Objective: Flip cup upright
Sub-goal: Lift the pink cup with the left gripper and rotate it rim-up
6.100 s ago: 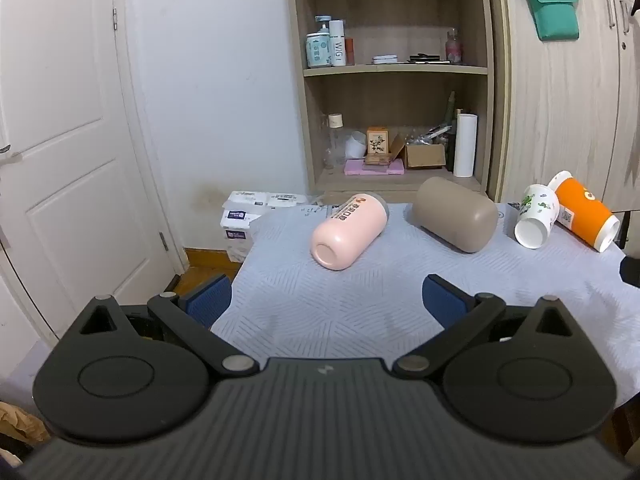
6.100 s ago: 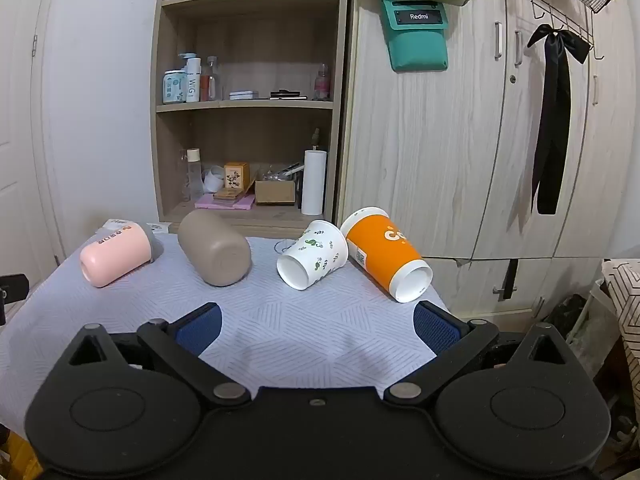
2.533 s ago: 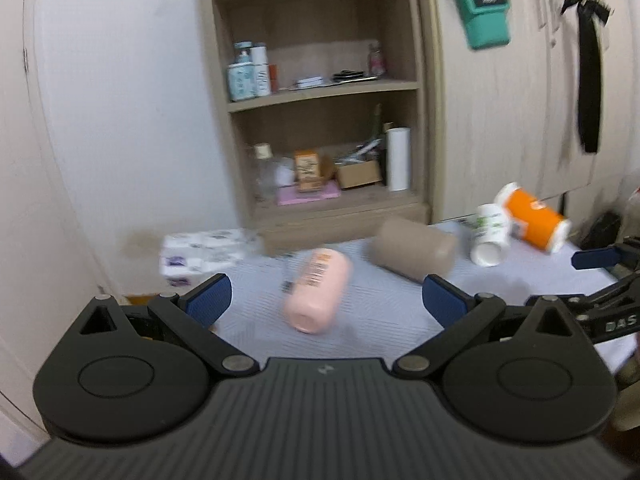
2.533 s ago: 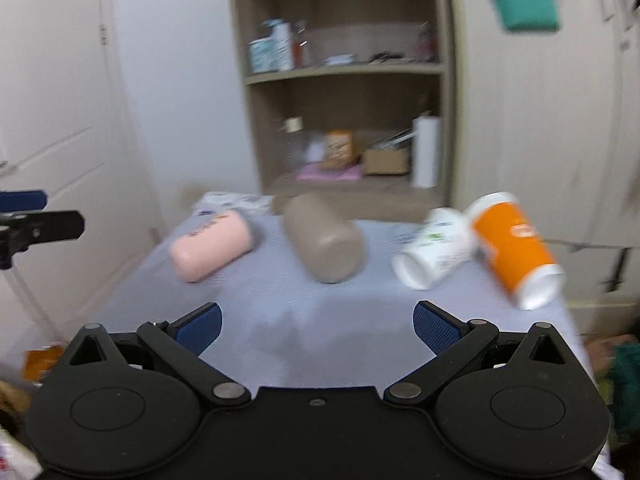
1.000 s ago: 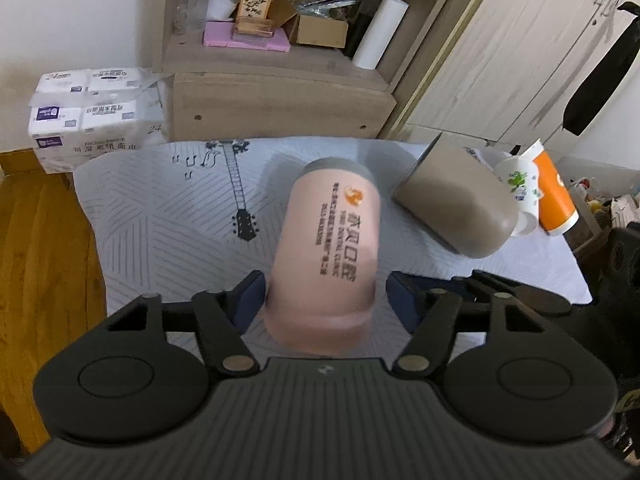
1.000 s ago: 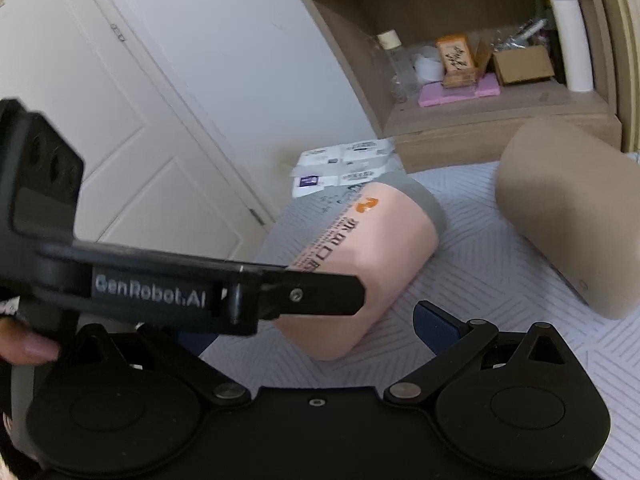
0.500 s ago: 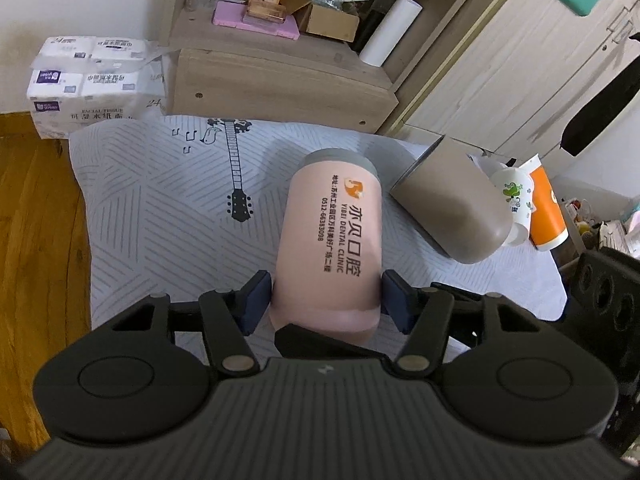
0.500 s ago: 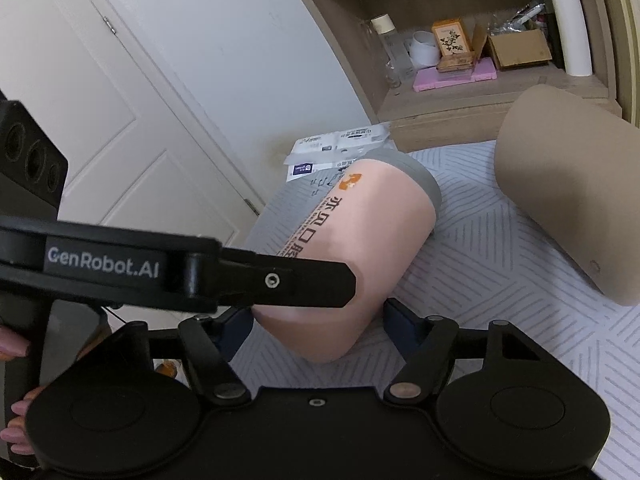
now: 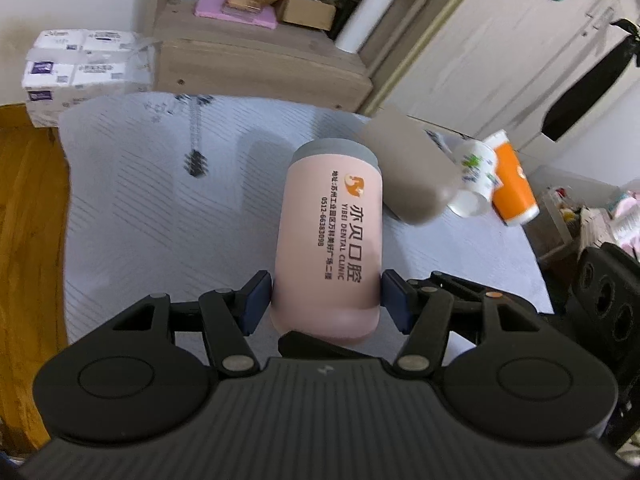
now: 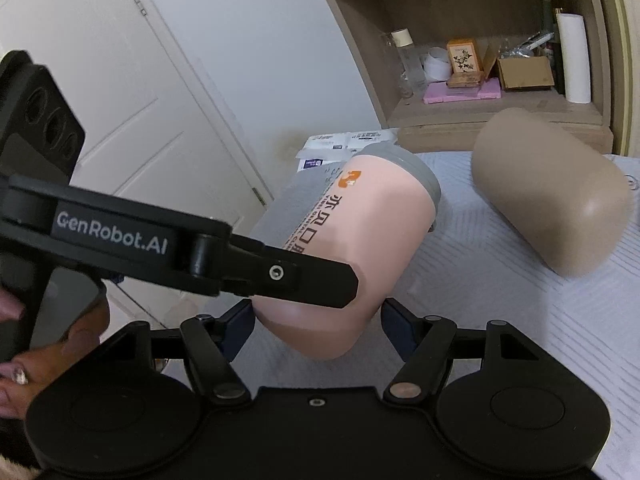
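The pink cup (image 9: 332, 236) with a grey rim band and dark lettering is lifted off the table and tilted. My left gripper (image 9: 326, 300) is shut on its base end, blue pads pressed to both sides. In the right wrist view the pink cup (image 10: 360, 240) sits between the pads of my right gripper (image 10: 318, 330), which are closed against its base; the left gripper's finger (image 10: 280, 274) crosses in front of the cup. A tan cup (image 9: 412, 176) lies on its side behind it, also in the right wrist view (image 10: 552, 196).
A white printed paper cup (image 9: 472, 184) and an orange paper cup (image 9: 512, 188) lie on their sides at the right of the grey-clothed table (image 9: 140, 208). A wooden shelf unit (image 9: 260, 60) and tissue packs (image 9: 84, 68) stand behind. A white door (image 10: 132, 92) is at left.
Both grippers have closed tighter on the pink cup and raised it off the cloth, its rim end tipping up. The tan cup has not moved.
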A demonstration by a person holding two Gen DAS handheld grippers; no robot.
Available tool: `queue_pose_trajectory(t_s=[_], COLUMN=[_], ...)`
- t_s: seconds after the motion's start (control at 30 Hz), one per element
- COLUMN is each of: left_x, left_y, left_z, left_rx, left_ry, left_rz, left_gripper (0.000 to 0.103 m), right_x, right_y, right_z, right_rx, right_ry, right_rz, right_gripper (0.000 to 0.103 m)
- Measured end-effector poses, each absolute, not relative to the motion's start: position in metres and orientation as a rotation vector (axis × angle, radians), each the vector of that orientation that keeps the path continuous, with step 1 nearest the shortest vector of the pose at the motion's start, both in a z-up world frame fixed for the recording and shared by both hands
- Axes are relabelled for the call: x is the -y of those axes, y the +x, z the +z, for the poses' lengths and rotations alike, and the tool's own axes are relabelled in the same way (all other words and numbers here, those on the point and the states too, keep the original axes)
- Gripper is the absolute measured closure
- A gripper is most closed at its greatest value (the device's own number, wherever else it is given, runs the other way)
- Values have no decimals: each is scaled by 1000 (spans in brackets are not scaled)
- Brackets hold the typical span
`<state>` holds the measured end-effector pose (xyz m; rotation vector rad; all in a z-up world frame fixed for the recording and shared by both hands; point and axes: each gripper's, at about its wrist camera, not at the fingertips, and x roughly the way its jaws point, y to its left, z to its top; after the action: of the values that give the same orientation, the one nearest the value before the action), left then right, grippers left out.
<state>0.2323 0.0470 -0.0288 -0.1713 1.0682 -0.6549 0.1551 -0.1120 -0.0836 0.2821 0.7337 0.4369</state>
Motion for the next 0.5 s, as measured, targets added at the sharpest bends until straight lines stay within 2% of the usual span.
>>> queue_pose_trajectory(t_s=[0.5], left_x=[-12], left_y=[181], left_z=[-35], left_rx=[-1169], left_ry=[-261], left_rz=[-707], left_gripper=[44], right_x=[150], right_y=[91], right_z=[-82], right_rx=[-731], right_ry=[238], right_rz=[455], right_gripper=[28])
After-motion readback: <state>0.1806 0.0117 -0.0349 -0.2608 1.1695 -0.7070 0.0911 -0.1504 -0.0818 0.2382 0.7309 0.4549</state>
